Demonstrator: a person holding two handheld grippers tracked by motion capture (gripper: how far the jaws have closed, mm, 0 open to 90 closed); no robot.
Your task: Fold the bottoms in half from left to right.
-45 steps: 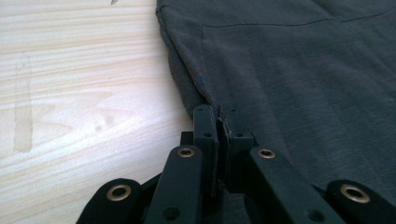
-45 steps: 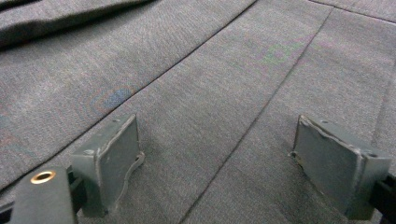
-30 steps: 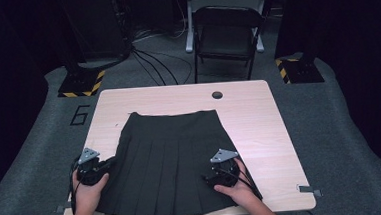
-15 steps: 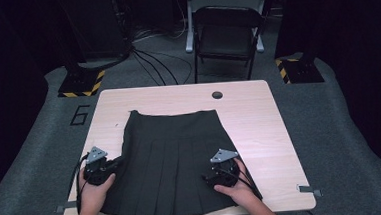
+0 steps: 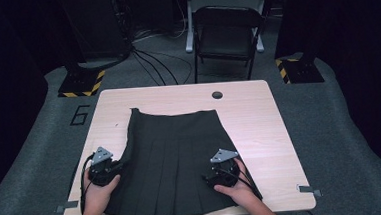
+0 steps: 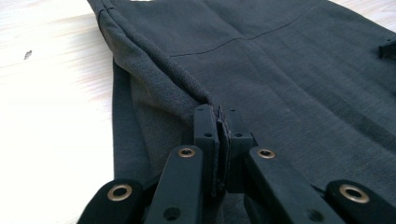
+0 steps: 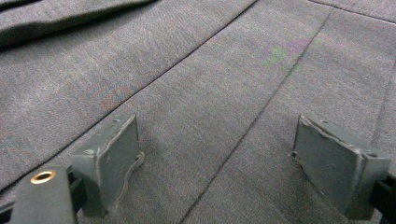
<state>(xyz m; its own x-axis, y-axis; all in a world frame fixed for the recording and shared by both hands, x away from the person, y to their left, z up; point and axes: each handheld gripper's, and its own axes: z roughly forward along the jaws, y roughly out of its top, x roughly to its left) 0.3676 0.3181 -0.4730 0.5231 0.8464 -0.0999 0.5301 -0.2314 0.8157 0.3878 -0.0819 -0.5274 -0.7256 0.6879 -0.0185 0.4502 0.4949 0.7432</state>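
A dark pleated skirt (image 5: pixel 176 148) lies flat on the wooden table (image 5: pixel 264 123), waistband at the far side and hem toward the person. My left gripper (image 5: pixel 119 165) is at the skirt's left edge, shut on a pinch of the fabric. In the left gripper view the jaws (image 6: pixel 218 123) clamp a raised fold of the skirt (image 6: pixel 280 70), with bare table to the left. My right gripper (image 5: pixel 209 178) rests on the right part of the skirt. Its jaws (image 7: pixel 217 154) stand wide apart over the flat cloth (image 7: pixel 187 70) with nothing pinched between them.
A small round hole (image 5: pixel 217 94) sits near the table's far edge. A black folding chair (image 5: pixel 226 32) stands behind the table, with cables on the floor (image 5: pixel 150 55) and striped floor bases at either side. Bare tabletop lies left and right of the skirt.
My left gripper has moved right and slightly up, drawing the skirt's left edge inward so the left side folds over. The right gripper has stayed in place.
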